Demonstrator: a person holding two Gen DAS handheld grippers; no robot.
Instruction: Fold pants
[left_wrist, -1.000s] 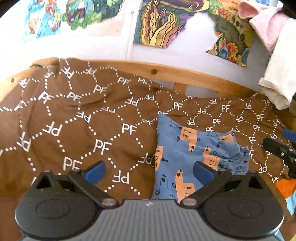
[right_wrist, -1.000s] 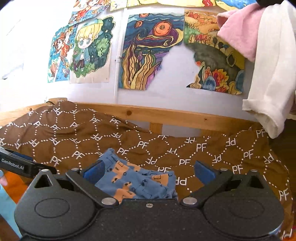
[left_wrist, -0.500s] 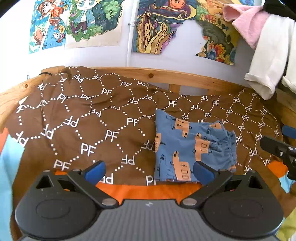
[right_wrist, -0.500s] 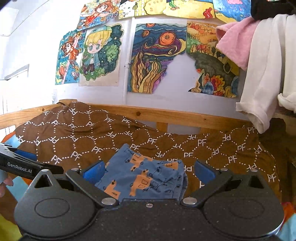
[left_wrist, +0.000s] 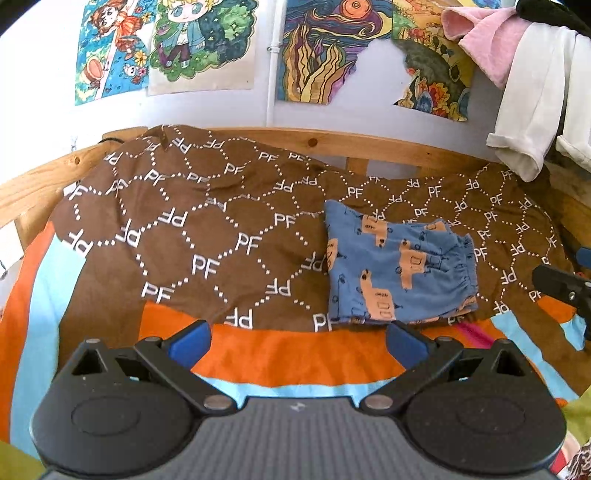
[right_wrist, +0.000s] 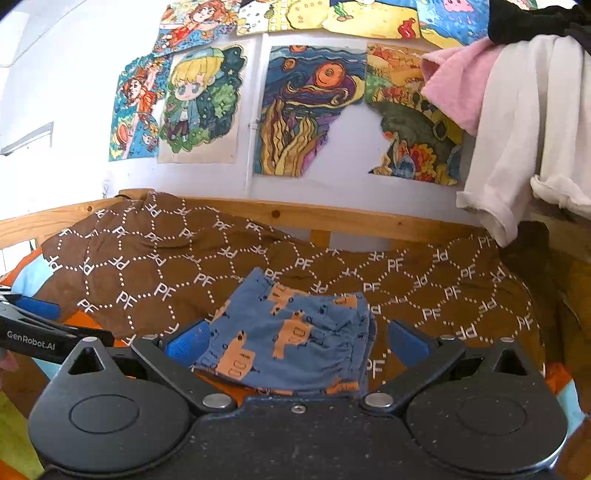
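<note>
Left gripper (left_wrist: 297, 338) and right gripper (right_wrist: 295, 338): both spread wide, empty, touching nothing, held clear of the bedding on the near side. Pants (left_wrist: 400, 264): blue, orange print, folded into a compact stack on the brown patterned blanket (left_wrist: 207, 236), close to its near edge, just beyond the orange sheet (left_wrist: 295, 356). Risks, as judged: top layers springing open on soft bedding; stack dragged askew if a finger brushes the near hem.

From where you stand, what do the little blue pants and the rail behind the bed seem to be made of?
Blue pants: soft matte knit, probably cotton; they crease and gather at the waistband. Rail: light wood, likely pine, with visible knots and a smooth, slightly glossy finish.
</note>
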